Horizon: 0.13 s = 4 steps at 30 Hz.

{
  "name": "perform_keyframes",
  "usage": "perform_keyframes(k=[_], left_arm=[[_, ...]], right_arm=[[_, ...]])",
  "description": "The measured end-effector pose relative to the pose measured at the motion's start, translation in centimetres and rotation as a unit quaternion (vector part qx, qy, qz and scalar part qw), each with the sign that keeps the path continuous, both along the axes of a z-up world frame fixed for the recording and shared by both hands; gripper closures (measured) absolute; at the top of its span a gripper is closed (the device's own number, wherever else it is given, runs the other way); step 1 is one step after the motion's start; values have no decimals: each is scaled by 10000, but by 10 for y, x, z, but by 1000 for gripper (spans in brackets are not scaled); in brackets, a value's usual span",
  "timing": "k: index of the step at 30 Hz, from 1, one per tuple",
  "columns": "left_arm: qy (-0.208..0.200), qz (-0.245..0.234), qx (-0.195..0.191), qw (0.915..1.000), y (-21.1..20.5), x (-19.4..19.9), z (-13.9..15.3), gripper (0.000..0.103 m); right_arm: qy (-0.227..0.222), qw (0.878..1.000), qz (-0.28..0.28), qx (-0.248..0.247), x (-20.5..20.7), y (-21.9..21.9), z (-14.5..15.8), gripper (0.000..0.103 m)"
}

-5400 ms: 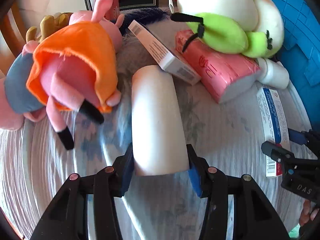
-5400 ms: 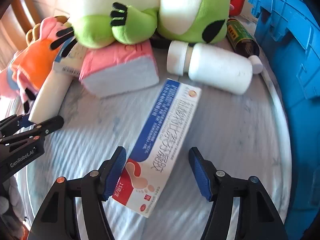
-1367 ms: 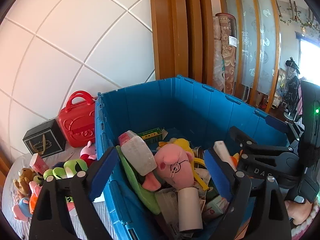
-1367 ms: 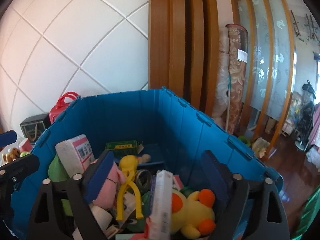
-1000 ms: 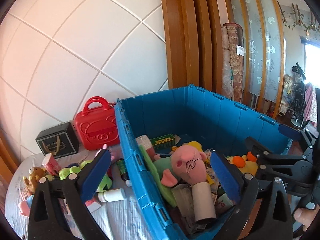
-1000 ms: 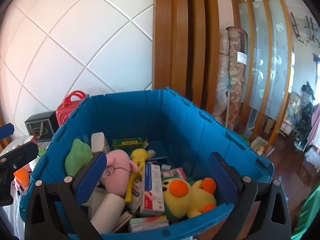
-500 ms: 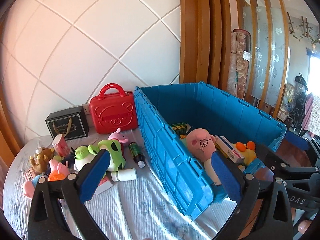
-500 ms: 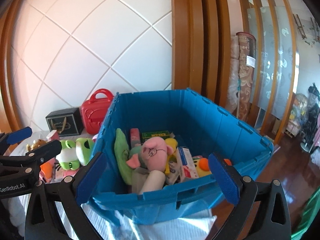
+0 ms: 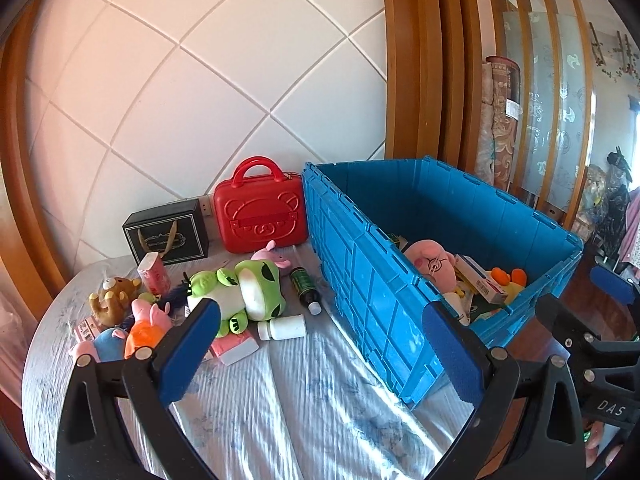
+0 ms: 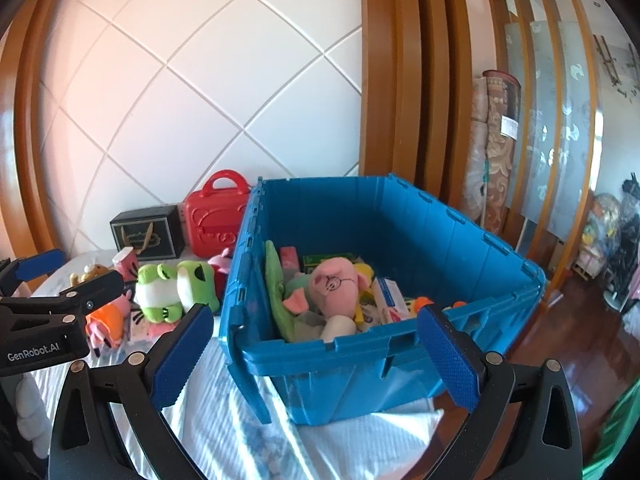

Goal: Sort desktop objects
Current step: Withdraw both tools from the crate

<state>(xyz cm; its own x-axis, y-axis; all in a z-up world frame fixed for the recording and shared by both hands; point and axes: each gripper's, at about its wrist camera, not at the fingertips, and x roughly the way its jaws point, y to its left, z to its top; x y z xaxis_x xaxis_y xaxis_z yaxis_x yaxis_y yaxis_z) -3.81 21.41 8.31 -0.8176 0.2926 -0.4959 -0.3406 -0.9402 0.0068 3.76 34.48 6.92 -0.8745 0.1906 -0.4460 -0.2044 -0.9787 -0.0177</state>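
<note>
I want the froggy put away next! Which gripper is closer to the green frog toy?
Probably left. The left gripper hangs over the table just in front of the green frog toy; the right gripper faces the blue crate, frog off to its left.

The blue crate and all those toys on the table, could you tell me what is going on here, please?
A person is sorting desktop clutter with two handheld grippers. Both the left gripper and the right gripper are open and empty, held back from the blue crate. The crate already holds a pink pig plush and boxes. A green frog plush and white bottle lie on the table.
</note>
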Motion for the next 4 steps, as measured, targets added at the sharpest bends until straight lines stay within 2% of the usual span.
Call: perform_keyframes(k=[4], left_arm=[[21,62,-13,10000,-3,3,0,0]], right_arm=[[-12,10000,-10,-36,3,-1,-1,0]])
